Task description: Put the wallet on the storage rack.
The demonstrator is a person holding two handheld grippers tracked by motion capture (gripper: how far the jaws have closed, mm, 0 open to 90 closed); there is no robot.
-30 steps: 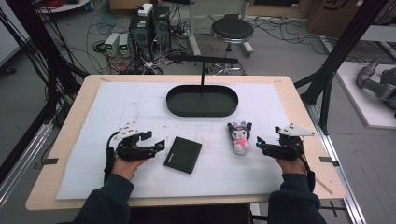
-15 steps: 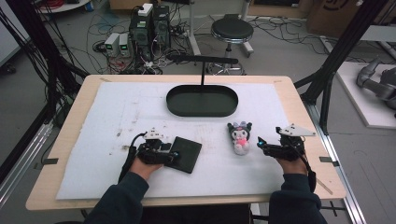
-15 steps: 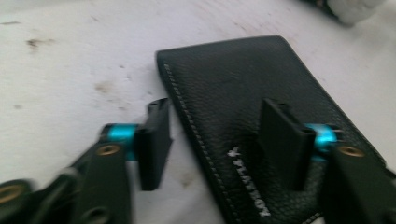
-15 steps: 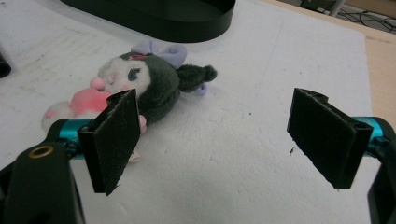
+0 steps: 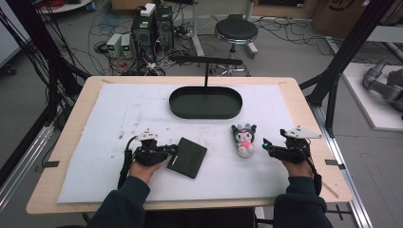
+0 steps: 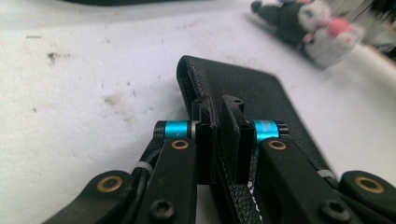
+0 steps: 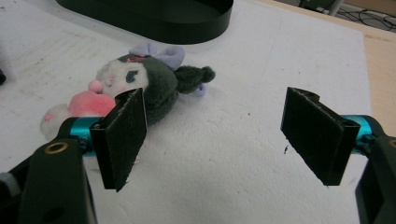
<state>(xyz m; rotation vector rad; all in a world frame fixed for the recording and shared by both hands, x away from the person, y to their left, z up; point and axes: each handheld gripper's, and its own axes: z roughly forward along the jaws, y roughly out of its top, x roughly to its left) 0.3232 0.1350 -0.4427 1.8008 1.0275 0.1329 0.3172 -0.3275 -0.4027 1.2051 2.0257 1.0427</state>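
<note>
A black leather wallet (image 5: 188, 156) lies on the white mat a little left of centre. My left gripper (image 5: 172, 150) is at its left edge, and in the left gripper view that gripper (image 6: 218, 142) is shut on the raised edge of the wallet (image 6: 261, 93). A small plush toy (image 5: 244, 138) with a dark hood, white face and pink body lies right of centre. My right gripper (image 5: 266, 144) stands open just right of the plush toy (image 7: 140, 88), apart from it, nothing between its pads (image 7: 122, 135).
A black oval tray (image 5: 176, 105) sits at the back centre of the mat, with a black stand and its horizontal arm (image 5: 206, 61) behind it. The white mat (image 5: 114, 118) covers most of the wooden table (image 5: 309, 109). Cables and equipment lie on the floor beyond.
My left gripper moved right to the wallet's left edge and shut on it. The right gripper and the plush toy stayed where they were.
</note>
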